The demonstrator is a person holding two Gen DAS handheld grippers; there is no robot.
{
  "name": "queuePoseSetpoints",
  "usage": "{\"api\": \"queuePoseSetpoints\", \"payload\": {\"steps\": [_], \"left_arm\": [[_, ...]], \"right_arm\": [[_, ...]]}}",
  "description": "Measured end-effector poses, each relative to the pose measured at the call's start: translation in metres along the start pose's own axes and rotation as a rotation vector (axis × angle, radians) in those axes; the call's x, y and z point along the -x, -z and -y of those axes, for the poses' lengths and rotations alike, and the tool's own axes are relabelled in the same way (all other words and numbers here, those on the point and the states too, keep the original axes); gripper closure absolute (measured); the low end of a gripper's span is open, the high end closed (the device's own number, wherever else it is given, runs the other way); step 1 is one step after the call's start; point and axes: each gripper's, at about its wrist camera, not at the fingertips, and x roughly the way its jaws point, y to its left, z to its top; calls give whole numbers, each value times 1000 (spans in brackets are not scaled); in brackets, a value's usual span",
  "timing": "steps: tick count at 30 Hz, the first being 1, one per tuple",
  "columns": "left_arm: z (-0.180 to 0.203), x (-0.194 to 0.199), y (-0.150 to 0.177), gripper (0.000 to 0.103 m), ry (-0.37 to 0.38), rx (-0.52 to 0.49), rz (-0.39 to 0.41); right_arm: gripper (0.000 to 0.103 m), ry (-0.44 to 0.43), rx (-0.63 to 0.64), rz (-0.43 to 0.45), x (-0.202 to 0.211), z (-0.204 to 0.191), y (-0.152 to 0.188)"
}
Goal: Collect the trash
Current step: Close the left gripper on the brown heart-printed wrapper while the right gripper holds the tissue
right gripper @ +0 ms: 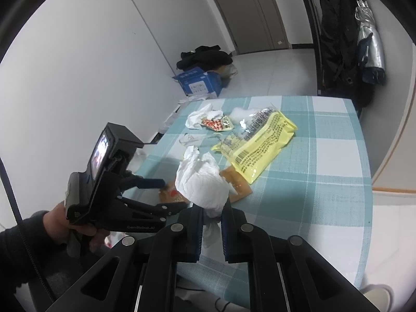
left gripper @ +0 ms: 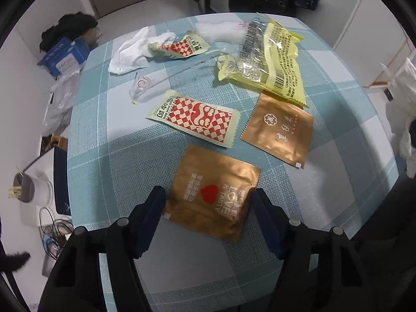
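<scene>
A golden wrapper with a red heart (left gripper: pixel 213 195) lies flat on the checked tablecloth (left gripper: pixel 124 161). My left gripper (left gripper: pixel 207 193) points down over it, one fingertip at each side edge, jaws apart; no pinch shows. In the right wrist view my right gripper (right gripper: pixel 212 208) is shut on a crumpled white tissue (right gripper: pixel 200 182), held above the table. Farther out lie a second golden wrapper (left gripper: pixel 278 127), a red-checked wrapper (left gripper: pixel 192 119), a torn red-checked one (left gripper: pixel 182 48), a yellow bag (left gripper: pixel 273 59), another tissue (left gripper: pixel 130 49) and clear film (left gripper: pixel 141 88).
Beyond the table's left edge, a blue box (left gripper: pixel 65 54) and dark clothes (left gripper: pixel 70 26) sit on the floor. A cup with sticks (left gripper: pixel 28 189) and cables stand lower left. A dark coat (right gripper: pixel 338 39) hangs by the door. A hand (right gripper: pixel 67 223) holds the left gripper.
</scene>
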Motion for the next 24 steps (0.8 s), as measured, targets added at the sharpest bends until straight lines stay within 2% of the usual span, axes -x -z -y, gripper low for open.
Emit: {"api": "queuePoseSetpoints", "payload": {"steps": [1,9,20,22,23,24], "left_arm": [[0,2,0,48,-2,6,4],[0,0,0,50,1,24,8],[-21,-1,-5,52,85,135,32],[-23,0,-5,56,93,149,43],[-25,0,-5,62,99,155,45],[-26,0,-5,73,103,160,39]], "right_arm": [[92,0,-2,5,1,0,0],[92,5,-11,11,3,2,1],[92,21,-16,13,5,1,3],[92,24,-17,14,5,1,3],[92,25,-17,15,5,1,3],[92,25,-19,15,5,1,3]]}}
